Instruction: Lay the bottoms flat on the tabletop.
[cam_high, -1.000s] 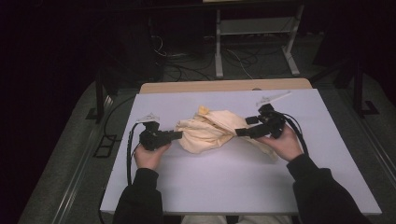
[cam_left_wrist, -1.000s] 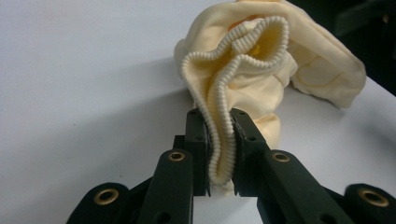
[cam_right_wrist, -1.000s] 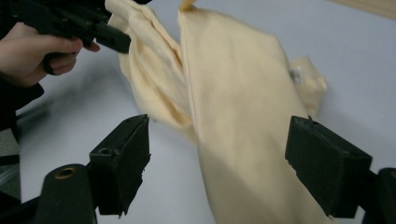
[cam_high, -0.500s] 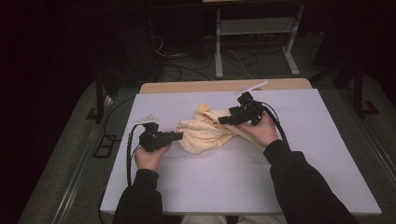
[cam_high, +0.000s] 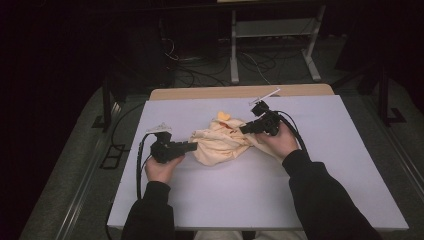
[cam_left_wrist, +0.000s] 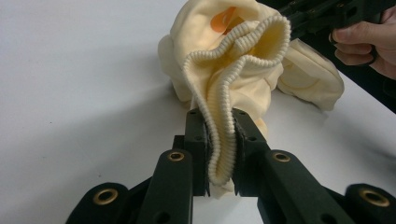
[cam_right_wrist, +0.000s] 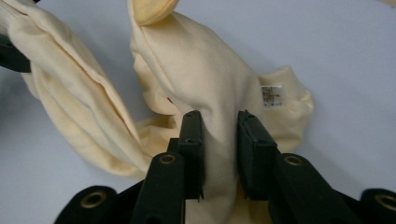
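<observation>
Garment (cam_high: 222, 142) sat bunched mid-frame between our grippers: left gripper (cam_high: 192, 146) pinched its ribbed hem (cam_left_wrist: 223, 140) at the left end, right gripper (cam_high: 245, 129) had just closed onto a fold upper right.

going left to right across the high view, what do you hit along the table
left gripper shut on the garment's ribbed edge → cream garment bunched on the white table → right gripper, its fingers having just closed on a fold of the cloth → the person's right hand
</observation>
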